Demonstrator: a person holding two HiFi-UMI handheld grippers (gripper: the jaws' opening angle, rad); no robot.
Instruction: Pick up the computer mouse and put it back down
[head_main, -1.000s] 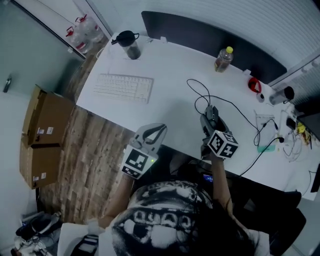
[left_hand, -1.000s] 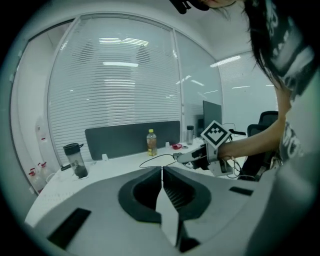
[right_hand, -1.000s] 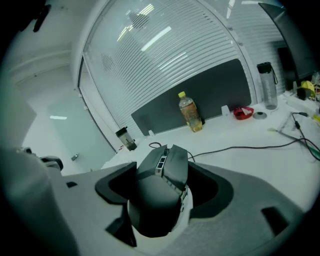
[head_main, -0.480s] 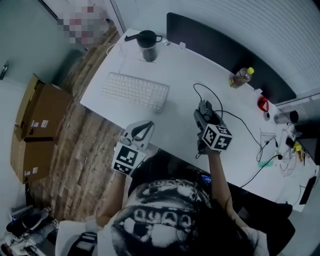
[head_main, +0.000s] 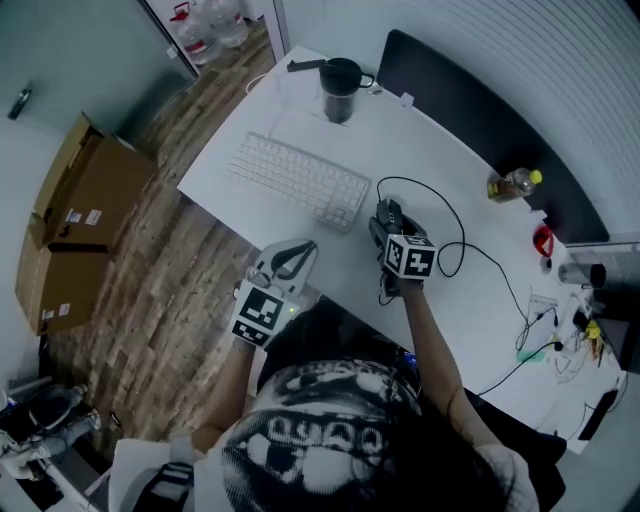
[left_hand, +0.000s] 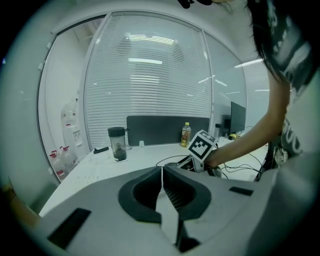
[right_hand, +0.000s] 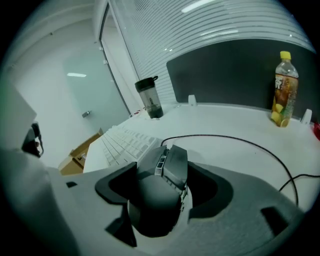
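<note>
Computer mouse (right_hand: 155, 200) clamped in jaws of right gripper (right_hand: 162, 170), four o'clock from keyboard (head_main: 300, 180); left gripper (left_hand: 161, 172) jaws closed together, empty.

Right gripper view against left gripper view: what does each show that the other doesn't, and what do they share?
Right only: the mouse clamped between the right gripper pads, and a cardboard box. Left only: the left gripper shut and empty, the person's arm, water jugs. Both: tumbler, bottle, desk.
</note>
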